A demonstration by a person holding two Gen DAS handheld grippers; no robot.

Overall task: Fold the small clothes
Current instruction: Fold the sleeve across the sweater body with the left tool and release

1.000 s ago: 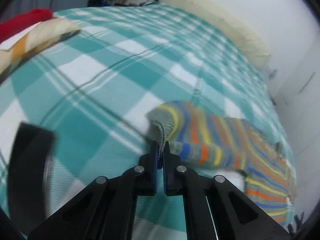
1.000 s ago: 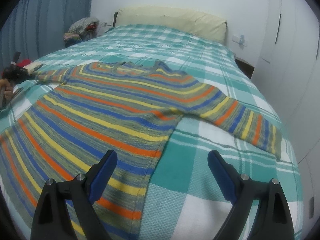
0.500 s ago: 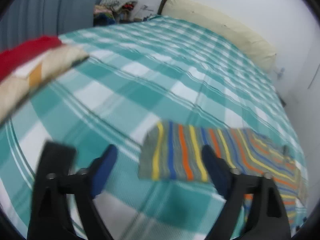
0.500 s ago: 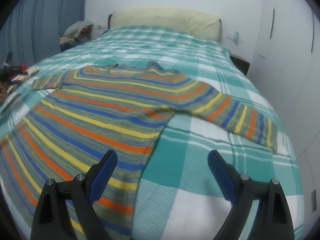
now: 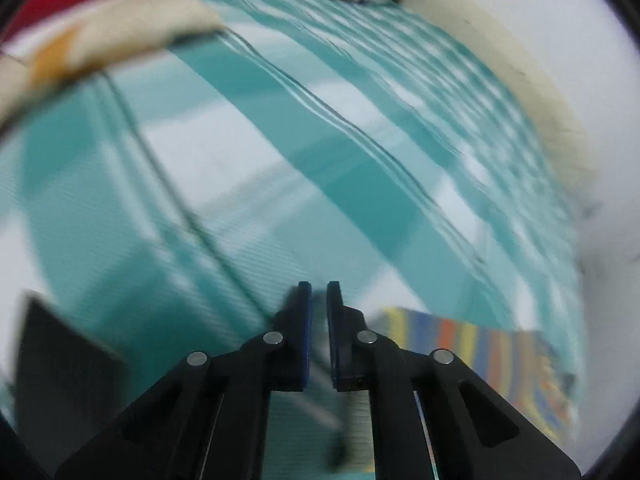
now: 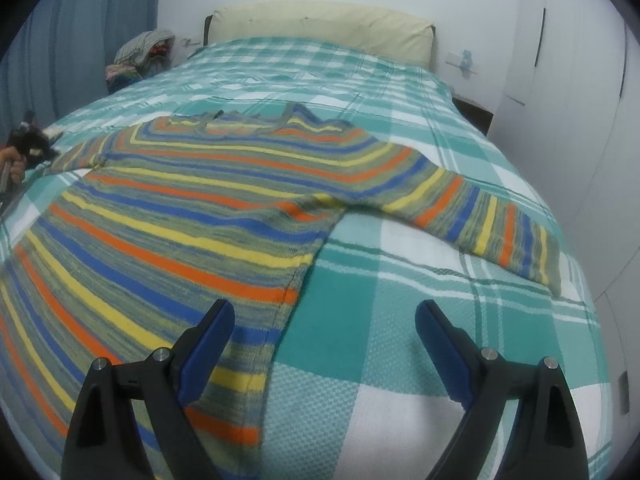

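sweater (image 6: 192, 216) lay flat on bed (image 6: 400, 280), ahead-left of my right gripper (image 6: 324, 344) | right fingers spread, nearer | left gripper (image 5: 319, 320) fingers pressed together, empty

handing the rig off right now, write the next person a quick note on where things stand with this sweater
Left claw: jaws nearly shut with nothing between them, over bare checked bedspread; that view is motion-blurred. The left sleeve cuff lies flat just to its right.
Right claw: wide open, empty, hovering above the sweater's right side seam.
Striped sweater: spread flat on the bedspread, neckline toward the pillow, right sleeve stretched out to the side.
Done: sweater laid out and smoothed.
Left: no fold is made yet. Probably bring each sleeve in over the body, then fold hem toward neckline.
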